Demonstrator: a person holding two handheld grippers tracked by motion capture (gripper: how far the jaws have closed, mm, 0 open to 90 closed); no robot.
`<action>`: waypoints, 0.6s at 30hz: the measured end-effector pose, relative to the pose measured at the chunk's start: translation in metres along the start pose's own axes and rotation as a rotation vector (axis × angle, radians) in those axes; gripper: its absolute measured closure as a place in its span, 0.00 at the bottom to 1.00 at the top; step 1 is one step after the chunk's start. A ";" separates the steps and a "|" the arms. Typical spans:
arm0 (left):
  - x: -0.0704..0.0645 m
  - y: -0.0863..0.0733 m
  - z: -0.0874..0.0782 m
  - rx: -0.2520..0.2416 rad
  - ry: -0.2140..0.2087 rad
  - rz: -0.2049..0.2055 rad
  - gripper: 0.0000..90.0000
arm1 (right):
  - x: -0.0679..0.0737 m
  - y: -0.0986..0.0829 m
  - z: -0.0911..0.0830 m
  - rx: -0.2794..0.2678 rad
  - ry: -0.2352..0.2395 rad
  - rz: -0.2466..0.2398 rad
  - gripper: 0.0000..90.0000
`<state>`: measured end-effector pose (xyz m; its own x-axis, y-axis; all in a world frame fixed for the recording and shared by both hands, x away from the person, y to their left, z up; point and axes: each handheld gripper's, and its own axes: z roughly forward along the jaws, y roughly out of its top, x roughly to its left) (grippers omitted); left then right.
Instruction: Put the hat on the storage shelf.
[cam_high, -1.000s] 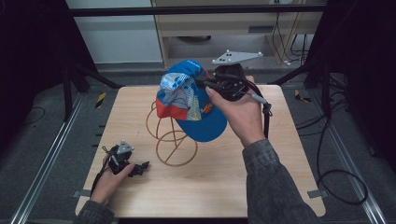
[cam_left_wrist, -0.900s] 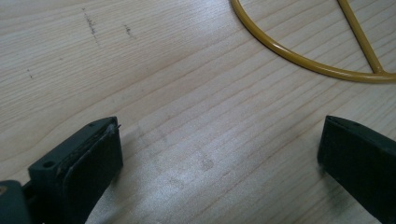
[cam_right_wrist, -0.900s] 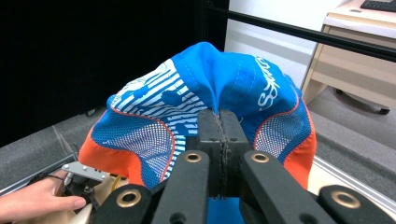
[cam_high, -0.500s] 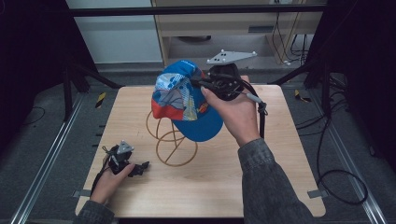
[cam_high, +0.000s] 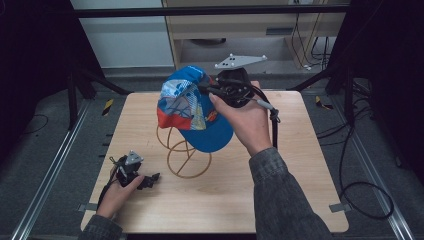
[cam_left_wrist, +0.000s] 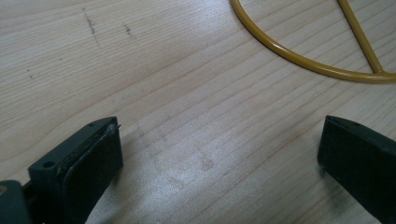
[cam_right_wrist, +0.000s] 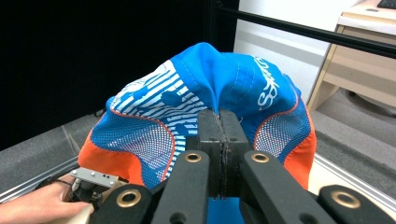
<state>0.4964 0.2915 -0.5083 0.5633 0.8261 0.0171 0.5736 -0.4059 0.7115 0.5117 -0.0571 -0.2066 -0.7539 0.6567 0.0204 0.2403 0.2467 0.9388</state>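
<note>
Blue and orange cloth cap (cam_high: 192, 112) hangs soft and light above the yellow wire stand (cam_high: 182, 155). My right gripper (cam_right_wrist: 218, 122) pinches a fold of its top; my left gripper (cam_left_wrist: 219, 154) rests wide open on the wooden table (cam_high: 300, 165).

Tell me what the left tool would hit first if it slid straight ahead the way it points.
Probably the wire stand's base ring: the left tool is open, with bare table before it.

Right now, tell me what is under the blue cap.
Under the blue cap, held by the right gripper, stands a yellow wire stand on the wooden table. The cap covers the stand's top.
</note>
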 end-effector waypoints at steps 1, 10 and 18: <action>0.000 0.000 0.000 0.000 0.000 0.000 0.00 | 0.000 0.000 0.001 0.001 0.001 0.002 1.00; 0.000 0.000 0.000 0.000 0.000 0.000 0.00 | 0.006 0.006 0.008 -0.006 0.014 -0.006 1.00; 0.000 0.000 0.000 0.000 0.000 0.000 0.00 | 0.009 0.008 0.016 0.005 0.024 -0.010 1.00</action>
<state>0.4964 0.2915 -0.5083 0.5634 0.8260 0.0175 0.5734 -0.4061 0.7115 0.5163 -0.0380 -0.2042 -0.7709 0.6367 0.0195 0.2358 0.2569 0.9372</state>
